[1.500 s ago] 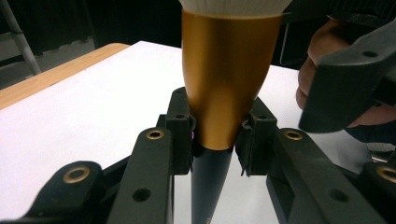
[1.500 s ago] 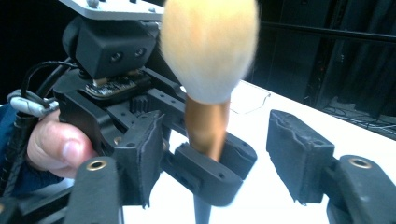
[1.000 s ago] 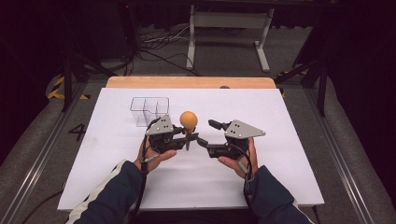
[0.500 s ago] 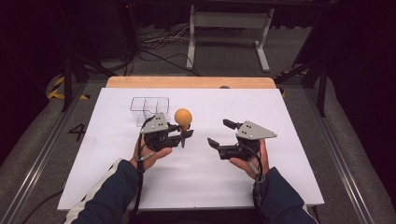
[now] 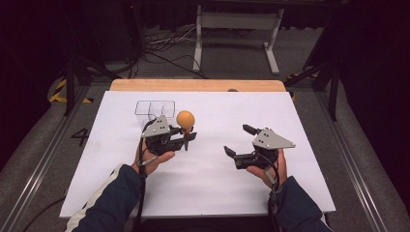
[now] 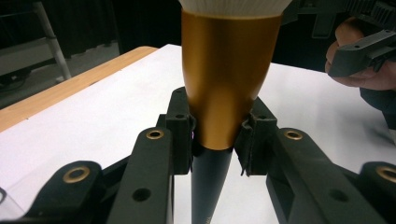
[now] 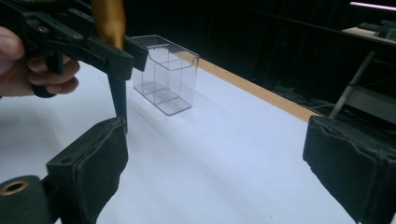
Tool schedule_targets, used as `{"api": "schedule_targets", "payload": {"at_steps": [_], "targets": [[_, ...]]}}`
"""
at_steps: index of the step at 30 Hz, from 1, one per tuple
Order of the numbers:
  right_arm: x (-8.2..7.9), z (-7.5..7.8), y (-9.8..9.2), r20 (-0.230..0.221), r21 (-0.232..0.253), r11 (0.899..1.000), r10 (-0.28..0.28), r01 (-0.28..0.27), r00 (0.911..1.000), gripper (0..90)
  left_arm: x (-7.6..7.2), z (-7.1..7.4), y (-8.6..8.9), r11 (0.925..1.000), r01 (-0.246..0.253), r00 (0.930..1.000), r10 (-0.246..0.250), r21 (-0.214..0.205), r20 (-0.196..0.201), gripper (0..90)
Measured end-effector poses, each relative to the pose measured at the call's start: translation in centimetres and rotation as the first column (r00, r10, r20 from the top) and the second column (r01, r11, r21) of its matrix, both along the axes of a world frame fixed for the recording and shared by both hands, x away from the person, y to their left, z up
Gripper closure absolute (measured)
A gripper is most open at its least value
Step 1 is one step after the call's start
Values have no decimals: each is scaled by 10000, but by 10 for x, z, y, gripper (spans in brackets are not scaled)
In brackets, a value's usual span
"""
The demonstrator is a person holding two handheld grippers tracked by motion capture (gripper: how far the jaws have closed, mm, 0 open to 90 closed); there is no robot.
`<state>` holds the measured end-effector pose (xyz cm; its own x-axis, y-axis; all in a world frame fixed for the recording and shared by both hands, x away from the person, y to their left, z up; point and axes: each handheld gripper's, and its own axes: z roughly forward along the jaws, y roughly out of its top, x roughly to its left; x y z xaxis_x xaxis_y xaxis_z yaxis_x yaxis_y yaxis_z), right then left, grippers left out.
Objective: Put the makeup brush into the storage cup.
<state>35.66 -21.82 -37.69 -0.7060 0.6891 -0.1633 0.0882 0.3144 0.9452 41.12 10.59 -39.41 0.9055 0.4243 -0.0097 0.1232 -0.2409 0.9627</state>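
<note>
The right gripper [image 5: 238, 140] has been drawn away toward 3 o'clock, its jaws having just been opening with nothing between them. The brush [image 5: 185, 119] is being clamped upright by the left gripper [image 5: 189, 139], at 5 o'clock of the clear box [image 5: 153, 108] on the worktop [image 5: 212, 188].

left gripper [image 5: 186, 139] clamps brush [image 5: 185, 119]; right gripper [image 5: 238, 140] spread.

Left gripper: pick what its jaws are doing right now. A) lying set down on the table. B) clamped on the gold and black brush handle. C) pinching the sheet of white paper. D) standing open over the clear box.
B: in the left gripper view the left gripper has both jaws pressed on the brush handle, where gold meets black.
</note>
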Motion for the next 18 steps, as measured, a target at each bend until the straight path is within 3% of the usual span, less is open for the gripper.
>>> {"api": "schedule_targets", "payload": {"at_steps": [8,18], "targets": [[-6,-5,-8,209,-599,9981,-126,139,9997,79,0,3,4,9999,-126,9999,126,-72,45,699],[-11,-12,-22,283,-761,9956,-520,540,9982,82,1,8,12,9994,-281,9994,284,-183,192,699]]}}
